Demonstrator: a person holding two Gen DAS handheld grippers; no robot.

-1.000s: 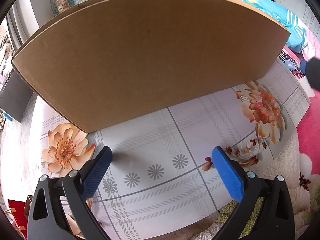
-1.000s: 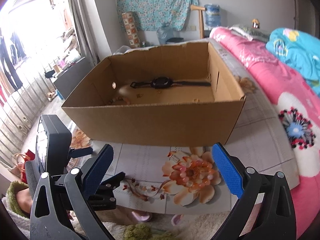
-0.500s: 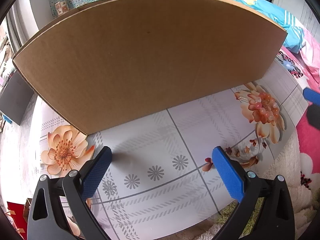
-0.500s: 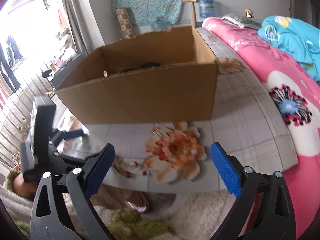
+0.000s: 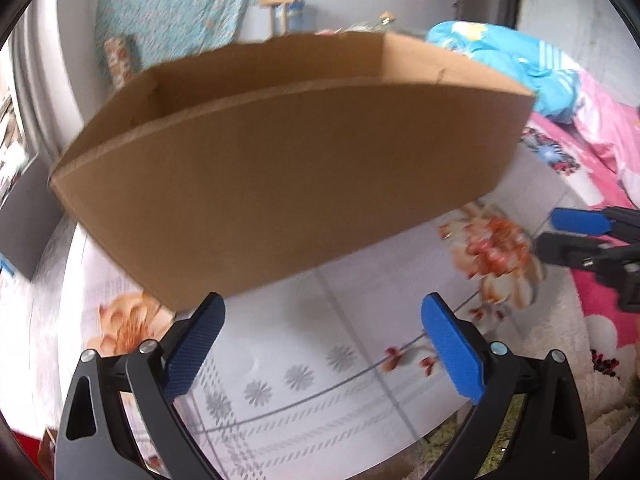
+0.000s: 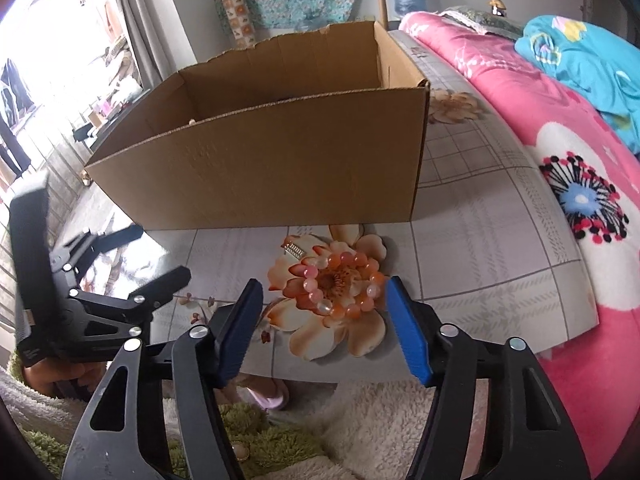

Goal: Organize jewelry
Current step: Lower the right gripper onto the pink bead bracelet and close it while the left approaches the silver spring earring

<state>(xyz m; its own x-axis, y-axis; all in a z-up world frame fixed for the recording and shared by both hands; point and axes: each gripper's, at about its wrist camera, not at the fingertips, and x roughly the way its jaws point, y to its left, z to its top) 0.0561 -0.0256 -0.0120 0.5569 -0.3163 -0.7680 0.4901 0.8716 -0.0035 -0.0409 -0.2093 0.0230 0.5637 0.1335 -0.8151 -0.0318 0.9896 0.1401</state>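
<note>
On the far left of the right wrist view, the left hand-held gripper (image 6: 132,252) hangs over the bench (image 6: 488,216), a surface covered in a grey plaid cloth printed with orange flowers. Its jaws stand wide apart with nothing between them; in its own view the two blue pads (image 5: 194,350) frame only bare cloth just in front of the cardboard box (image 5: 288,184). A hand (image 6: 60,376) holds it from below, partly hidden by its black frame.

Further right, the cardboard box (image 6: 280,160) sits open-topped on the bench, its long front wall facing the cameras. A dark item lies inside near the back wall, too hidden by the front edge to identify.

In front of the box, nearer the bench's front edge, a bead bracelet (image 6: 340,284) of pink, orange and white beads lies flat on one of the printed flowers. A small silver hair comb (image 6: 294,250) rests just beside it, at its upper left.

The right hand-held gripper (image 6: 324,312) points down at the bracelet, its jaws closing, with the bracelet lying between the blue pads. The right pad (image 6: 404,328) sits at the bracelet's right edge; whether it touches the beads I cannot tell. The left pad stands clear of them.

To the right, a pink floral blanket (image 6: 560,152) covers a bed alongside the bench, with a turquoise quilt (image 6: 580,52) bunched on top.
</note>
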